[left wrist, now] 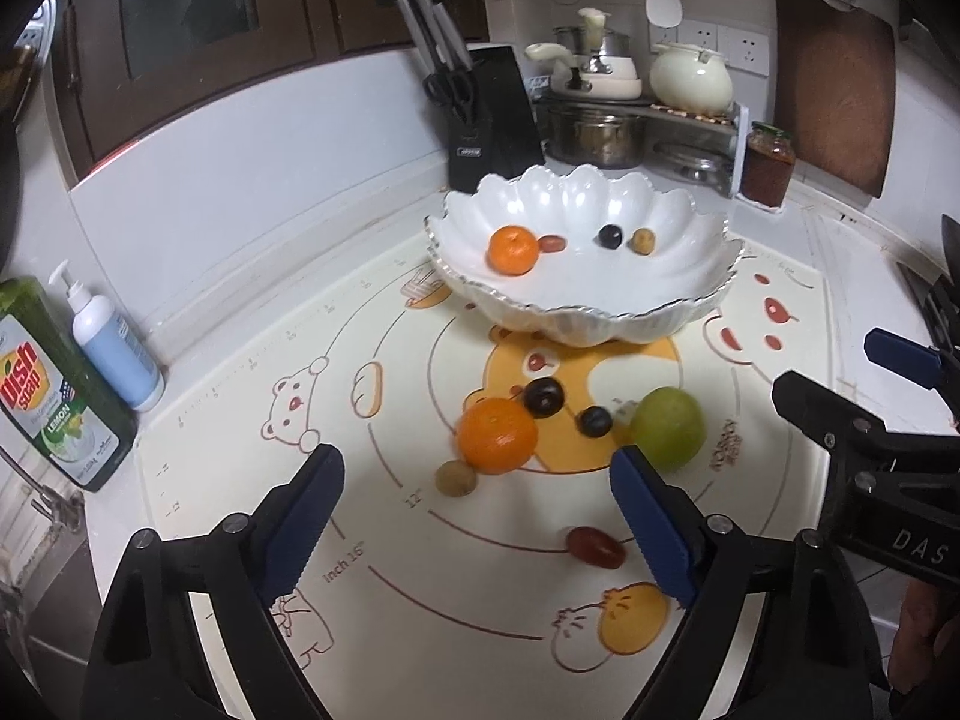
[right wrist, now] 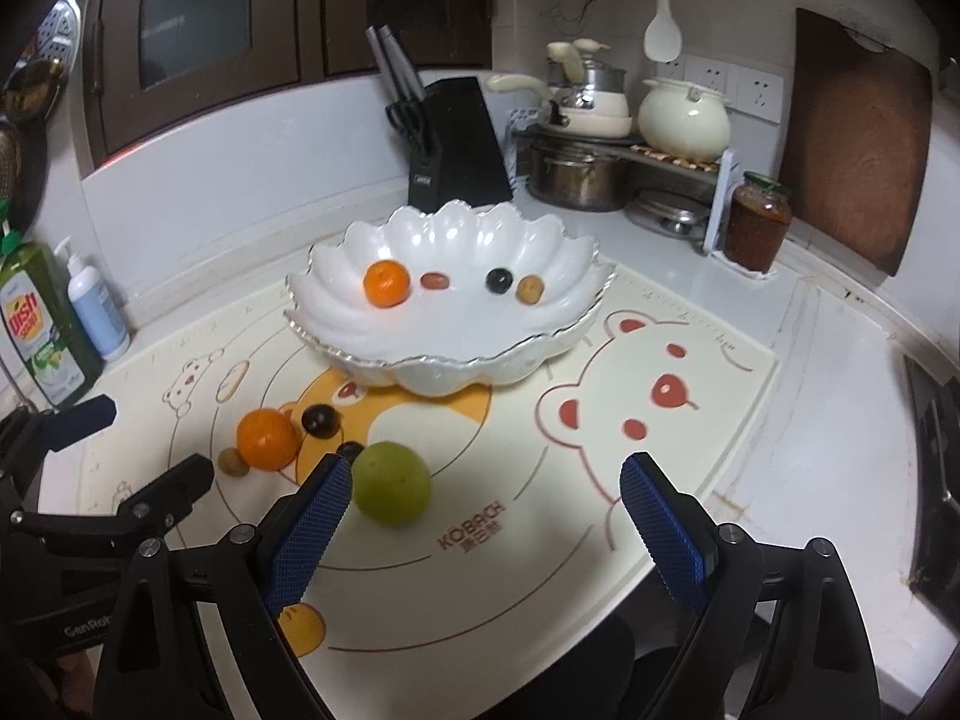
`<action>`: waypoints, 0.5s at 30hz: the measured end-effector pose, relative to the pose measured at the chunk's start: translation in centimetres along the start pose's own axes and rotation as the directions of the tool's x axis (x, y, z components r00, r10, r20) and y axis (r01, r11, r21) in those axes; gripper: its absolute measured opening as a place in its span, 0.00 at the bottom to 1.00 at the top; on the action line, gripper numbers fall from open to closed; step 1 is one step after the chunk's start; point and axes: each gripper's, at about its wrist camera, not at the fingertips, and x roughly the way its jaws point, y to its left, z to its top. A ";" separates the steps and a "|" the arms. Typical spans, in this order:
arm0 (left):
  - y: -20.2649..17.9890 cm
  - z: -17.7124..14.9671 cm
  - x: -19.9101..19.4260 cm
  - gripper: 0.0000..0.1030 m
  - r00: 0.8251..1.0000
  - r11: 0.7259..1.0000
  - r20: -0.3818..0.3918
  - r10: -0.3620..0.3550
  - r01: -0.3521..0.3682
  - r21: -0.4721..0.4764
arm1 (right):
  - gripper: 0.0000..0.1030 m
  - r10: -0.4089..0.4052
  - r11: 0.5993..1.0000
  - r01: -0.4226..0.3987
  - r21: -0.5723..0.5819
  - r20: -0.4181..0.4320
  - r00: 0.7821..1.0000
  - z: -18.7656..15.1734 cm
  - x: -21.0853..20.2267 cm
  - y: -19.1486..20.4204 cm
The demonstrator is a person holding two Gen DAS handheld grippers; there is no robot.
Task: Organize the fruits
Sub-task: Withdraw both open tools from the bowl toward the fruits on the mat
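Observation:
A white scalloped bowl (left wrist: 690,300) (right wrist: 336,324) stands on the bear-print mat and holds a mandarin (left wrist: 512,249), a red grape tomato (left wrist: 552,243), a dark grape (left wrist: 610,236) and a brown longan (left wrist: 642,240). On the mat in front lie a mandarin (left wrist: 497,435) (right wrist: 267,439), two dark grapes (left wrist: 543,396) (left wrist: 594,420), a green fruit (left wrist: 667,427) (right wrist: 391,483), a longan (left wrist: 456,478) and a red grape tomato (left wrist: 594,546). My left gripper (left wrist: 474,480) is open above these fruits. My right gripper (right wrist: 486,486) is open, the green fruit beside its left finger.
Dish soap (left wrist: 57,384) and a pump bottle (left wrist: 117,348) stand at the left. A knife block (left wrist: 492,114), pots (left wrist: 594,132), a sauce jar (left wrist: 768,163) and a cutting board (left wrist: 831,84) line the back wall. A stove edge (right wrist: 936,468) is at right.

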 end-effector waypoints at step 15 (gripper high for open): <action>2.3 -1.5 4.1 0.74 0.997 1.000 -0.081 0.008 -0.009 -0.009 | 0.89 0.021 0.999 -0.023 -0.024 -0.067 0.998 -1.0 3.5 2.6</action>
